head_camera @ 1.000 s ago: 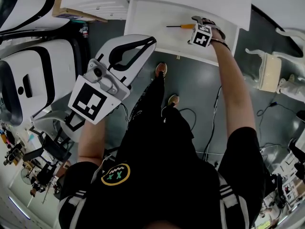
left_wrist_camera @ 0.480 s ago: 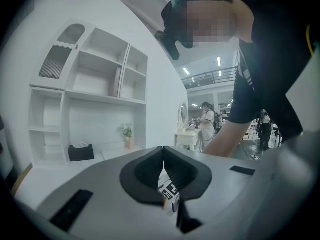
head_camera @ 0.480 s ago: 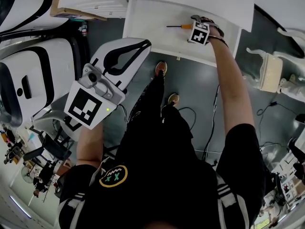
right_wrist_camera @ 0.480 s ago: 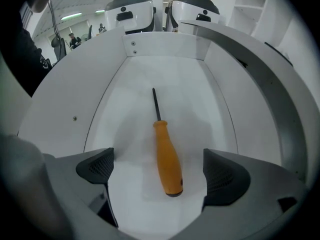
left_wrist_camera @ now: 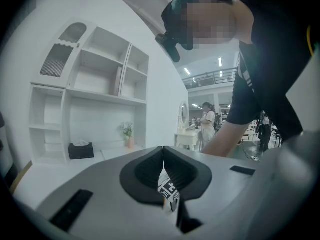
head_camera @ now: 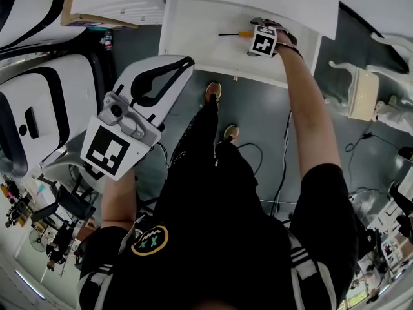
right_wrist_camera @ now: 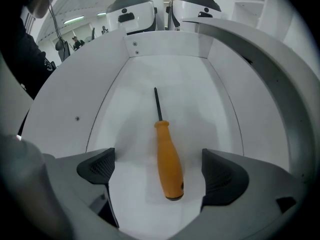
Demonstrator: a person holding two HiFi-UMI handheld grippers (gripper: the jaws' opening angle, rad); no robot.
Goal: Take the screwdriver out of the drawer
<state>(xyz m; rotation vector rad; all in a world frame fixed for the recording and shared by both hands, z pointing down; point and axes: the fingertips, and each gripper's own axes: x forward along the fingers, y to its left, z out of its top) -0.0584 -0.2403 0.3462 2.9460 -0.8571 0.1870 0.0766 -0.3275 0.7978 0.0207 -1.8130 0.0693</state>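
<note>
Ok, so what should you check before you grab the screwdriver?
1. Is the drawer open: ok.
2. Are the jaws of the right gripper apart: ok.
3. Does the orange handle of the screwdriver lie between them: ok.
4. Is the handle gripped: not ok, the jaws don't touch it yet.
5. Is the left gripper away from the drawer, jaws together: ok.
6. Are the jaws low enough to close on the handle: cannot tell.

Big indoor hall, like test lab made to look like home. White shelf unit (left_wrist_camera: 90,99) with tissue box (left_wrist_camera: 81,150) and small plant (left_wrist_camera: 128,131). Dressing table with mirror (left_wrist_camera: 186,134). Strip lights (left_wrist_camera: 220,62) high up. Cables (head_camera: 284,166) on dark floor (head_camera: 258,108). Big white machines (head_camera: 26,108) nearby.
</note>
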